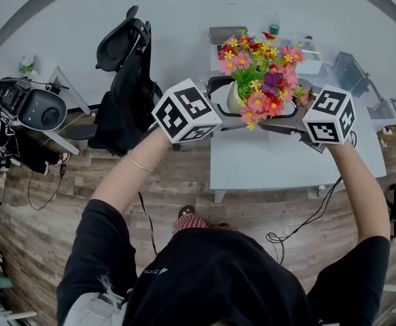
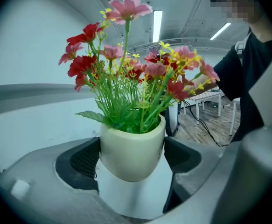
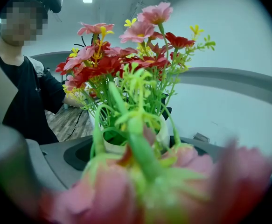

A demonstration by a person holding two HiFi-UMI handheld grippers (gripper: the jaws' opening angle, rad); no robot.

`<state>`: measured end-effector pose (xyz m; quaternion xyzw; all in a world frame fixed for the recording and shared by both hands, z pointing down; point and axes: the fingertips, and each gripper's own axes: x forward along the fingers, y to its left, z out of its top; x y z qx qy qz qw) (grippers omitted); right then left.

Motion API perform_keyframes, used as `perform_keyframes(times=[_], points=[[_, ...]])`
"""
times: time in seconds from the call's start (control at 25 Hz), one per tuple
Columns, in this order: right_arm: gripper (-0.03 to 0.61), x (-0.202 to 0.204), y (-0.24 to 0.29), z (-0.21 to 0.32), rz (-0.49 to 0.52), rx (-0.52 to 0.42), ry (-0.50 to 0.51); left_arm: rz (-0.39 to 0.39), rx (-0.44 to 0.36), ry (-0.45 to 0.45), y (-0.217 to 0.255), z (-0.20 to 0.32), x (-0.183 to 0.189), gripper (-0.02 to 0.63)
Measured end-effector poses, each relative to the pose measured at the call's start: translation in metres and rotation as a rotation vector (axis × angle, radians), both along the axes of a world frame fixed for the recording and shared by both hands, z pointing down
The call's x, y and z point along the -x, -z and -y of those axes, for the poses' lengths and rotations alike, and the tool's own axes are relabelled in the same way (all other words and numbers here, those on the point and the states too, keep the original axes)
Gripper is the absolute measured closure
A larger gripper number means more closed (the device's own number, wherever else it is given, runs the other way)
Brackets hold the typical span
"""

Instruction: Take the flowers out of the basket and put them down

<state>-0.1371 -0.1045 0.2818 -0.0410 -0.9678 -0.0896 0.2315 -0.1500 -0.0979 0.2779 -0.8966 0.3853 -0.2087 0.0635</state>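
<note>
The flowers (image 1: 262, 73) stood in a cream pot (image 2: 131, 148) over the far part of the white bench (image 1: 279, 161), at about twelve o'clock from the person. The left gripper (image 2: 132, 157) came at the pot from nine o'clock, and its fingers (image 2: 84, 160) were pinching the pot on both sides. From three o'clock the right gripper (image 3: 140, 150) had its fingers (image 3: 75, 157) set either side of the same pot, but blurred pink blooms hid whether they touched it.

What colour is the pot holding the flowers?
The pot is pale cream, plain and unpatterned; the left gripper view shows it best.
</note>
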Motion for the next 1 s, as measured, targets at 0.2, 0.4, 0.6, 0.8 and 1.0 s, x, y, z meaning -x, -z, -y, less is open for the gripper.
perform_keyframes(times=[0.2, 0.4, 0.6, 0.8, 1.0], points=[[0.126, 0.002, -0.001, 0.009, -0.001, -0.008, -0.037, -0.005, -0.004, -0.037, -0.001, 0.009, 0.003, 0.186], [0.126, 0.003, -0.002, 0.014, 0.009, -0.004, -0.092, 0.013, -0.003, -0.09, -0.002, 0.015, 0.004, 0.186], [0.126, 0.011, -0.003, 0.018, 0.009, -0.003, -0.136, 0.012, -0.001, -0.133, -0.003, 0.02, 0.012, 0.186], [0.126, 0.005, -0.005, 0.019, 0.011, 0.001, -0.173, 0.022, 0.004, -0.169, -0.005, 0.022, 0.006, 0.186], [0.126, 0.031, -0.008, 0.022, -0.006, 0.002, -0.203, 0.008, 0.009, -0.198, -0.008, 0.025, 0.032, 0.186]])
